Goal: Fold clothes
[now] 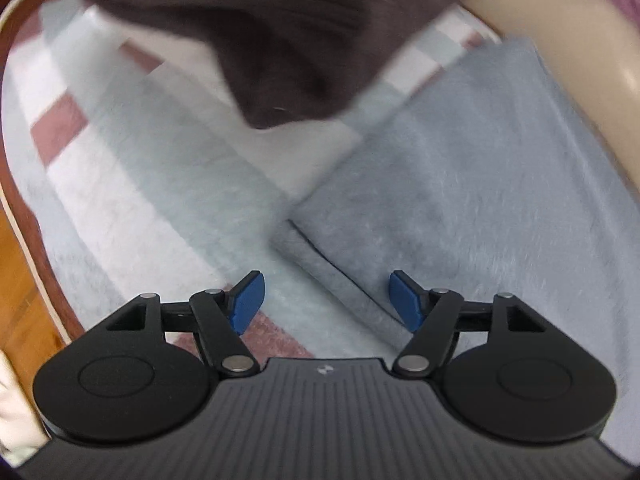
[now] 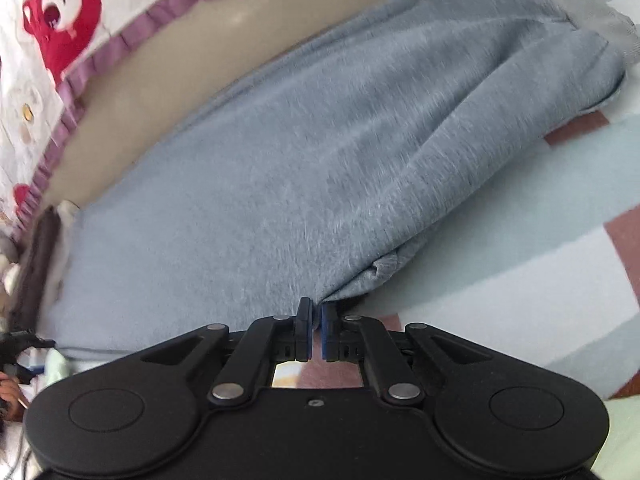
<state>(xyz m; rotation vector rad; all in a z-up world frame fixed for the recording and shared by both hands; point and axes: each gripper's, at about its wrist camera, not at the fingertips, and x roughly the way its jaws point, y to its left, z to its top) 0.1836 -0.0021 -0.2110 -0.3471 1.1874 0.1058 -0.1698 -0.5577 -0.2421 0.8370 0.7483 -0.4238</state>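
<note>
Nearest the right wrist camera, the right gripper (image 2: 316, 314) had its blue pads pressed together on the near edge of the grey-blue fleece garment (image 2: 320, 152), pinching the cloth just beside a folded corner; that grip probably anchored the hem so it could be lifted or drawn across for a fold. The left gripper (image 1: 326, 300) hung with its jaws spread and nothing between them, pointing down over the garment's (image 1: 460, 184) other corner, likely lined up to take it so both hands could carry one edge. The garment lay flat on a blanket (image 2: 520, 248) checked in pale blue, white and dusky red, already doubled lengthwise by the look of its thick right edge. Farther off, a dark brown cloth (image 1: 272, 40) lay bunched on the blanket, apparently waiting its turn. Beyond the garment ran a beige edge (image 2: 192, 48) and purple-trimmed printed bedding (image 2: 60, 20).
</note>
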